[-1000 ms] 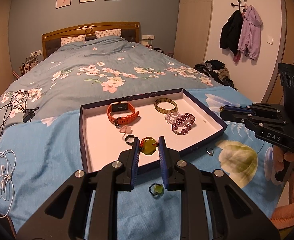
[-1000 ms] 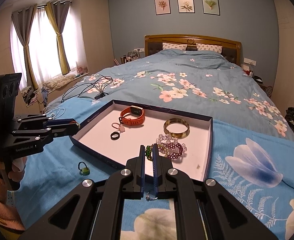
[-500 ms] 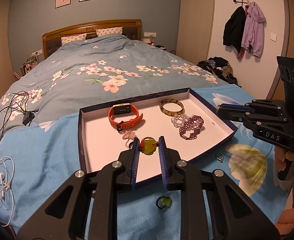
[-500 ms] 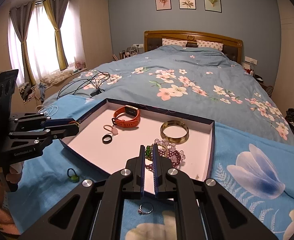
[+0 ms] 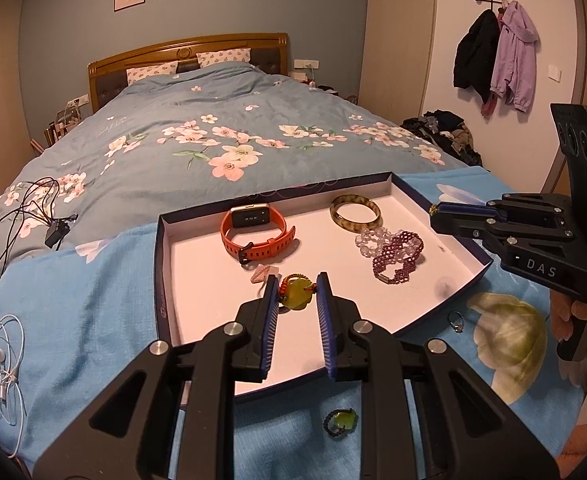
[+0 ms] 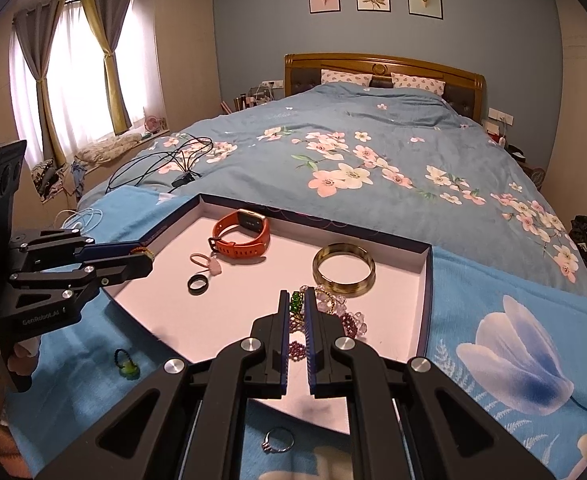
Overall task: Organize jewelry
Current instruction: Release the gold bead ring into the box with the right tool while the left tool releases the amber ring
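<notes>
A shallow tray [image 5: 165, 280] [image 6: 423, 312] lies on the bed. In it are an orange watch [image 5: 257, 232] [image 6: 241, 232], a bangle [image 5: 355, 212] [image 6: 343, 268], purple bead bracelets [image 5: 393, 252] [image 6: 349, 320], a pink pendant [image 5: 261, 273] [image 6: 209, 264] and a black ring [image 6: 197, 283]. My left gripper [image 5: 296, 288] [image 6: 141, 256] is shut on a yellow-green pendant [image 5: 295, 296] above the tray. My right gripper [image 6: 298, 300] [image 5: 435, 210] is shut on a small green bead piece [image 6: 294, 302] above the bracelets.
A silver ring [image 5: 456, 320] [image 6: 277, 440] and a green charm on a black loop [image 5: 339, 422] [image 6: 126, 364] lie on the blue cloth in front of the tray. Black cables [image 5: 25, 216] and white earphones [image 5: 1, 360] lie at the left.
Both grippers have moved forward over the tray with their pieces held. The tray and its contents look closer; the loose ring and charm stayed on the cloth.
</notes>
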{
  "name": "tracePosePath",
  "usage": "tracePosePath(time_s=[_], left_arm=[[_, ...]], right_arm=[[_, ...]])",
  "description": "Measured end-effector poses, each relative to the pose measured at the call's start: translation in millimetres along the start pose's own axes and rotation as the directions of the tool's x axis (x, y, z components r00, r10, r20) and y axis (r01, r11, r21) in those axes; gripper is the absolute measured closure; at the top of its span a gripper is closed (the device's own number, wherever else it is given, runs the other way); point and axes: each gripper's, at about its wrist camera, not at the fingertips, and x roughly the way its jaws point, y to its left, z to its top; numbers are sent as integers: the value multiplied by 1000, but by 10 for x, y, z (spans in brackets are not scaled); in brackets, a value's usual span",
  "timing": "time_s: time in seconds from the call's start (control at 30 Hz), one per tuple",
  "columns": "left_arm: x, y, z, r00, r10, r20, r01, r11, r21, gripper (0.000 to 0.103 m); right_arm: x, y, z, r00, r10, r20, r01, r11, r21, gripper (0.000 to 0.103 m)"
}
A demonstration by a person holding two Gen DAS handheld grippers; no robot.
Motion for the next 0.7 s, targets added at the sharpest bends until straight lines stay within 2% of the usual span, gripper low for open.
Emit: tracePosePath(time_s=[0.43, 0.7], left_arm=[[201, 19, 35, 999, 13, -36, -13, 1000, 0, 84], [300, 38, 39, 998, 14, -68, -14, 1000, -7, 84]], right_arm=[[212, -68, 56, 999, -14, -44, 14, 1000, 2, 97], [345, -119, 62, 996, 4, -84, -2, 1000, 20, 97]])
